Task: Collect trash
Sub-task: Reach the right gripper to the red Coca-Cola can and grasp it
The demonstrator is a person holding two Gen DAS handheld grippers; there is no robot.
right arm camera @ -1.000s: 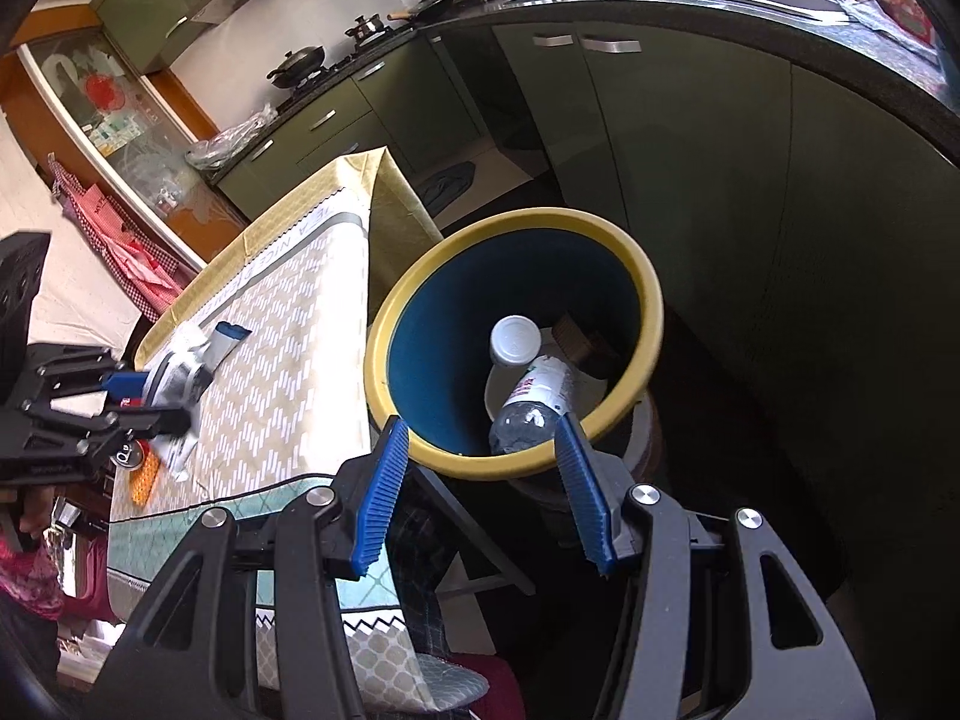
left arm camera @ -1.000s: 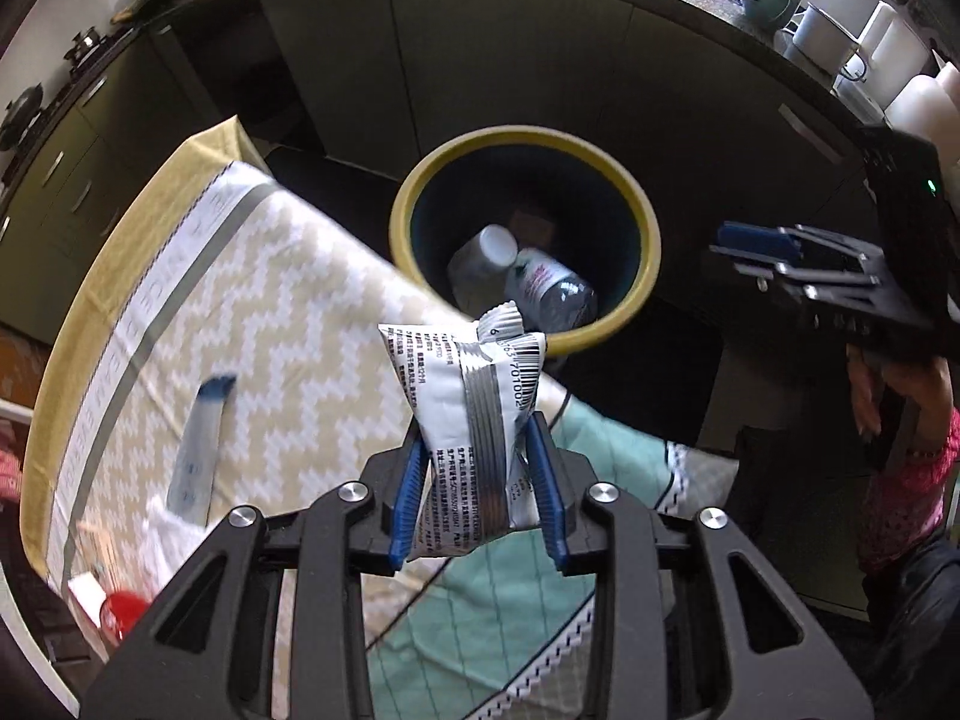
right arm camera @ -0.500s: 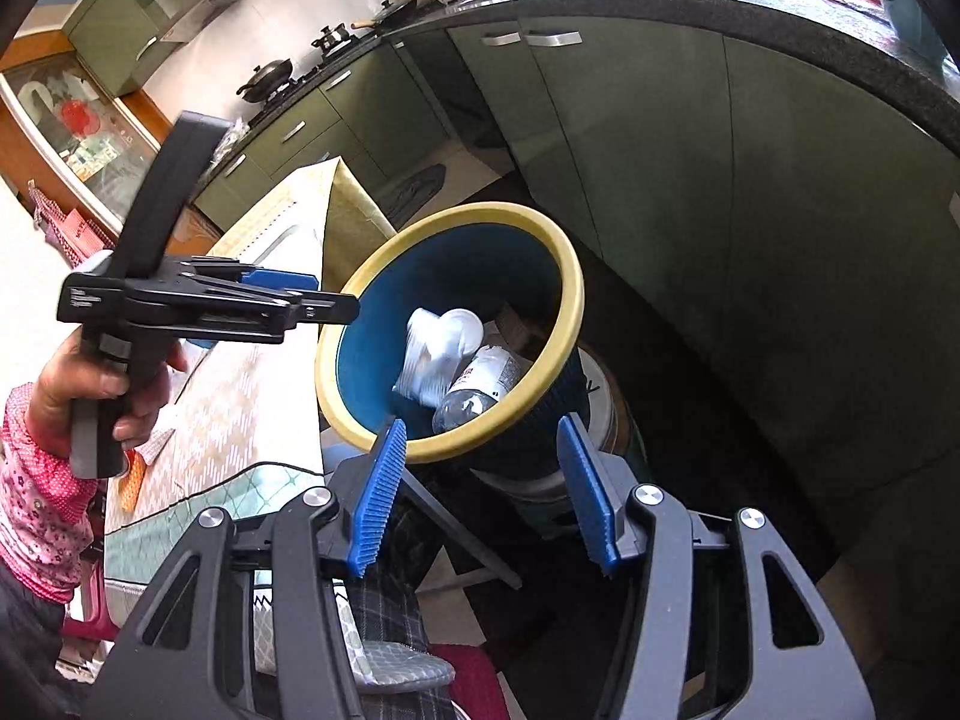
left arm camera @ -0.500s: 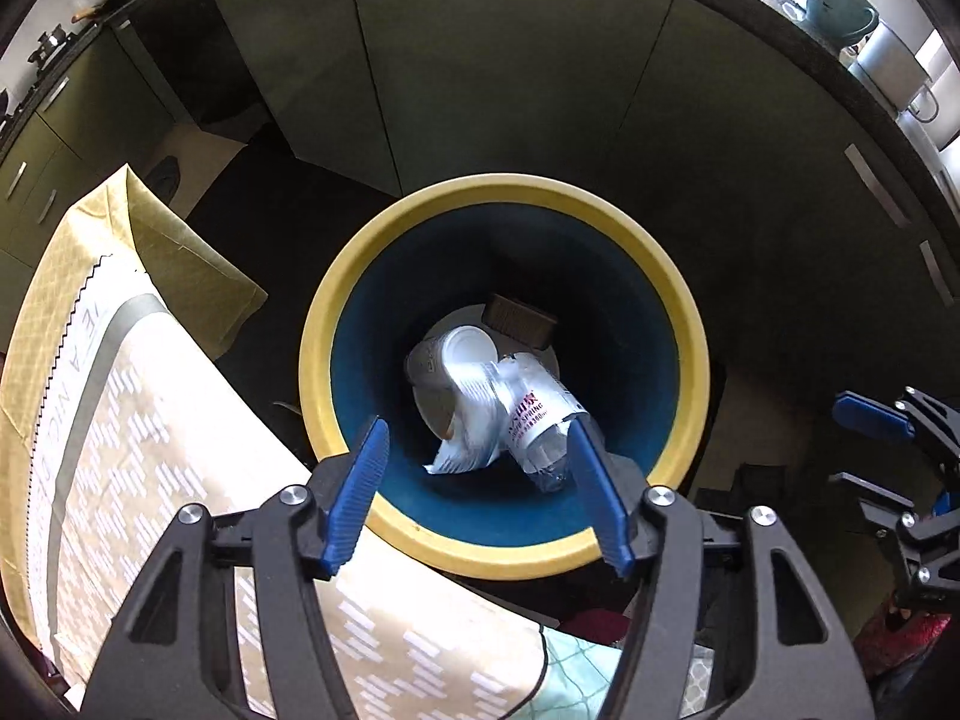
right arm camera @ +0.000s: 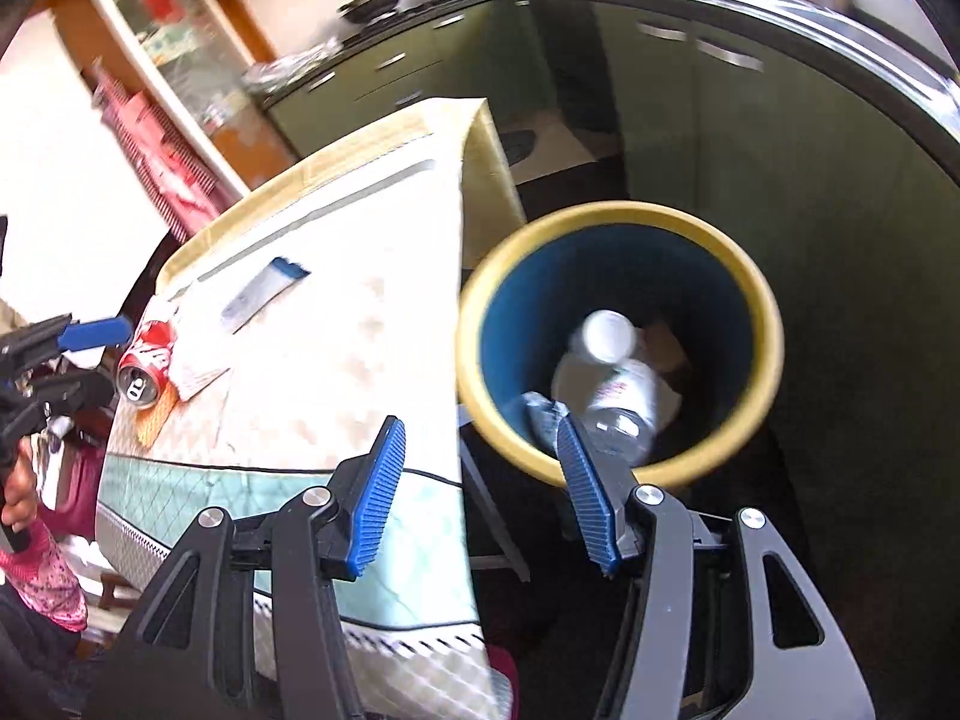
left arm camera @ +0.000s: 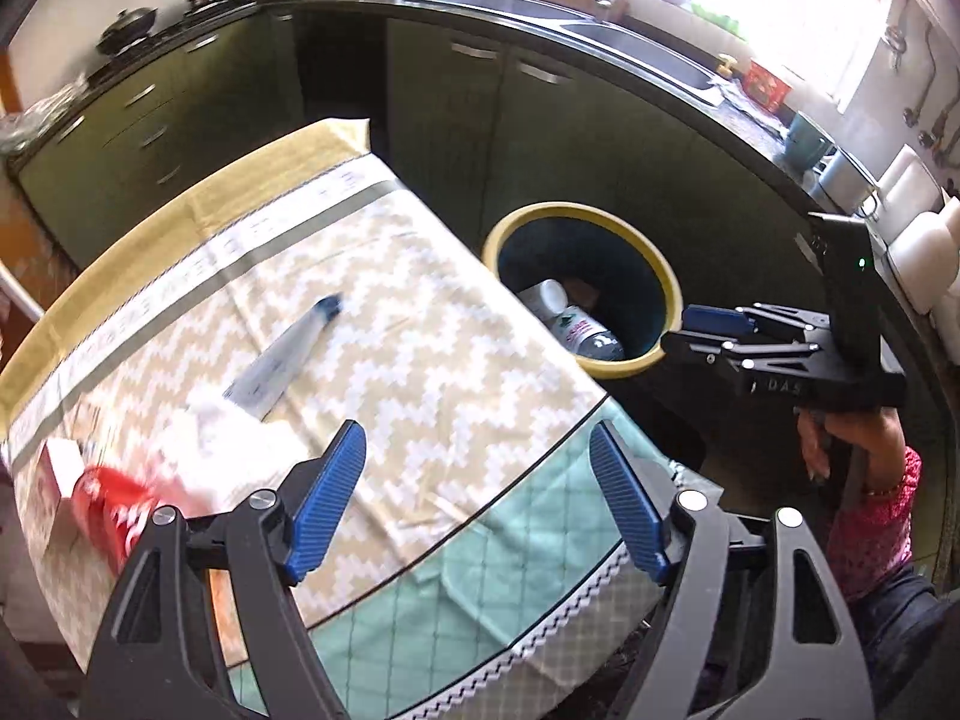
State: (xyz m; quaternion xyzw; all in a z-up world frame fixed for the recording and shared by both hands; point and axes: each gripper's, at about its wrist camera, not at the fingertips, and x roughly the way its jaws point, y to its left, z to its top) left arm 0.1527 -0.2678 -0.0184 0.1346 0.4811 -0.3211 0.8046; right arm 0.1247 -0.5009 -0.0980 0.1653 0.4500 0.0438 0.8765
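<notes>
now the left gripper [left arm camera: 477, 498] hangs over the near edge of the table [left arm camera: 420, 360], its jaws opening with nothing between the blue pads. the right gripper [right arm camera: 480, 492] sits off the table's corner, jaws about half apart and likewise empty, with the bin [right arm camera: 618, 342] just beyond its tips at about one o'clock.

in the left wrist view the remaining trash lies toward nine and ten o'clock of the left gripper: a red can [left arm camera: 114, 504] on its side at the left edge, a white crumpled wrapper [left arm camera: 222, 438] beside it, and a flat blue-tipped sachet [left arm camera: 288, 354] further up the cloth. the bin already holds a clear bottle [right arm camera: 624, 402], a white cup [right arm camera: 606, 336] and a silvery packet [right arm camera: 543, 414] against its near wall.

risks, as i judge them: the can lies sideways and looks free to roll, so pads closing off-centre could nudge it toward the table edge at nine o'clock. the sachet lies flat on a loose cloth; a pinch there could catch the fabric and drag everything with it. the wrapper is light and touching the can, so reaching for one may shift the other. both views are blurred, which makes the exact gaps between these pieces hard to tell.
</notes>
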